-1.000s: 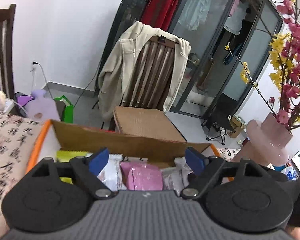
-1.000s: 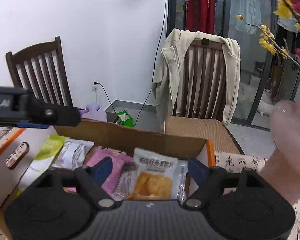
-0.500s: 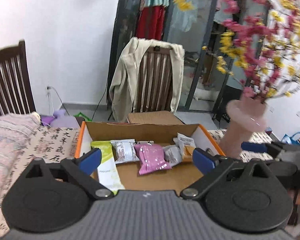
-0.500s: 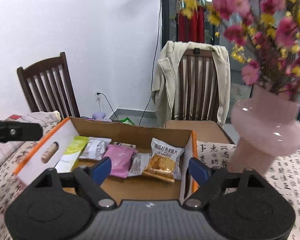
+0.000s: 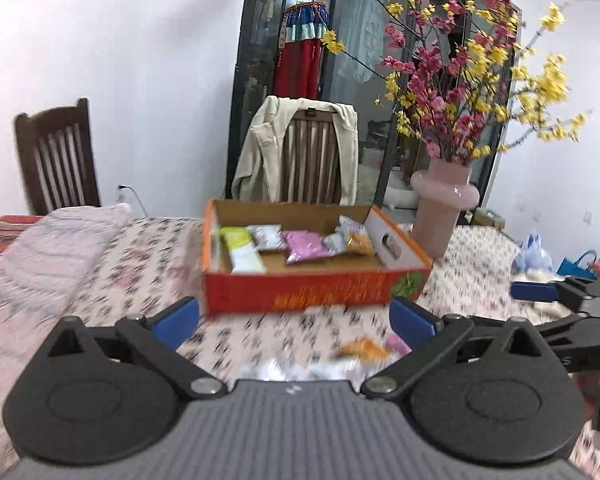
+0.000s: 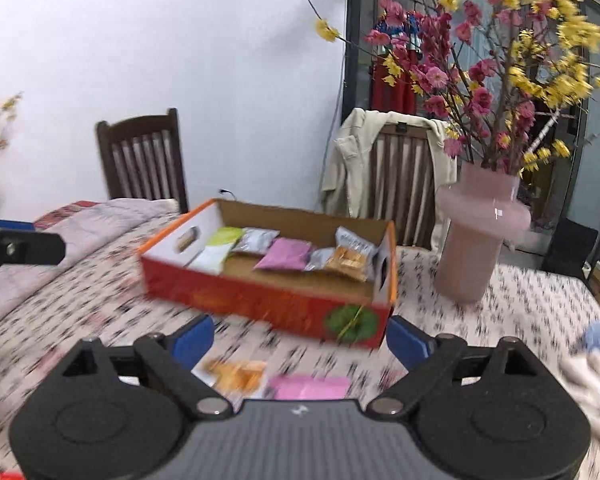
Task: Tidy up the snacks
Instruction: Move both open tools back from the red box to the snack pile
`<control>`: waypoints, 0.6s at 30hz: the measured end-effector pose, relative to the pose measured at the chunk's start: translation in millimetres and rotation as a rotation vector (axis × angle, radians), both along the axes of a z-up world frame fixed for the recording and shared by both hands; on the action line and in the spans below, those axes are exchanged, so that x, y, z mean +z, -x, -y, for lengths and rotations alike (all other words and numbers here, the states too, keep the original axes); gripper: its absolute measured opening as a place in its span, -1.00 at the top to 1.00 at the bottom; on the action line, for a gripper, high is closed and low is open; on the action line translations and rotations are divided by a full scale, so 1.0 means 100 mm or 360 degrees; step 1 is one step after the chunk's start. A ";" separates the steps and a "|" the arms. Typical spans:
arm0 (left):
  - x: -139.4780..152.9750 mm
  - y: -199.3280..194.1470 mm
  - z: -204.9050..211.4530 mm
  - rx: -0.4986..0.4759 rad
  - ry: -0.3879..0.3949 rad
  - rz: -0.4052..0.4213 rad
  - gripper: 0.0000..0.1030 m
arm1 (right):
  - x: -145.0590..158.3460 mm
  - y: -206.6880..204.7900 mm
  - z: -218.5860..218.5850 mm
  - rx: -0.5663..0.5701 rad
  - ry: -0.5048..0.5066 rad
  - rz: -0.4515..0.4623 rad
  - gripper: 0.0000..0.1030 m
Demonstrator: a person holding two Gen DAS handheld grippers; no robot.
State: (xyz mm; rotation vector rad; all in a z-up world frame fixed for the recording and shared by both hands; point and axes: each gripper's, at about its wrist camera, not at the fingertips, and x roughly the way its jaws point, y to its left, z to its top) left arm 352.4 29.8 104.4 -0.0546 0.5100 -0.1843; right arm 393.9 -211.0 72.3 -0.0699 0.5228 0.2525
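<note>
Ahead of the left hand-held gripper [image 5: 294, 320], whose blue pads stood wide apart and held nothing, the counter [image 5: 140, 264] carried a patterned cloth. Far off to its left front stood a dark wooden chair [image 5: 56, 156] against the wall. Straight ahead, well beyond the fingertips, sat the orange cardboard box [image 5: 312, 292], open at the top. Inside it, from left to right, lay a green-and-white packet [image 5: 240, 250], a silver packet [image 5: 267, 237], a pink packet [image 5: 305, 246] and an orange snack bag [image 5: 358, 242]. Behind the box a second chair [image 5: 310, 160] wore a beige jacket [image 5: 256, 156]. To the right of the box stood a pink vase [image 5: 444, 204] of red and yellow blossoms. Close below the left hand-held gripper, blurred loose packets [image 5: 360, 350] lay on the cloth.

The right hand-held gripper [image 6: 300, 338] was also spread wide and empty. Just under its fingers, nearer than the box, lay a loose orange cracker packet [image 6: 234, 374] and, to its right, a loose pink packet [image 6: 310, 387], both blurred. The box [image 6: 260, 304] stood ahead, the vase [image 6: 476, 236] right of it.
</note>
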 end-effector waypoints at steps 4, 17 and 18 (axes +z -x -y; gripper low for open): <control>-0.07 0.57 -0.19 -0.0004 0.0010 0.0052 -1.00 | -0.09 0.63 -0.04 0.0045 -0.0047 0.0019 -0.84; -0.61 2.02 -0.43 0.0170 0.0112 0.0054 -1.00 | -0.49 2.36 -0.04 -0.0164 -0.0218 0.0038 -0.97; -0.64 2.13 -0.40 0.0164 0.0090 0.0075 -1.00 | -0.54 2.47 -0.05 -0.0174 -0.0215 0.0040 -0.97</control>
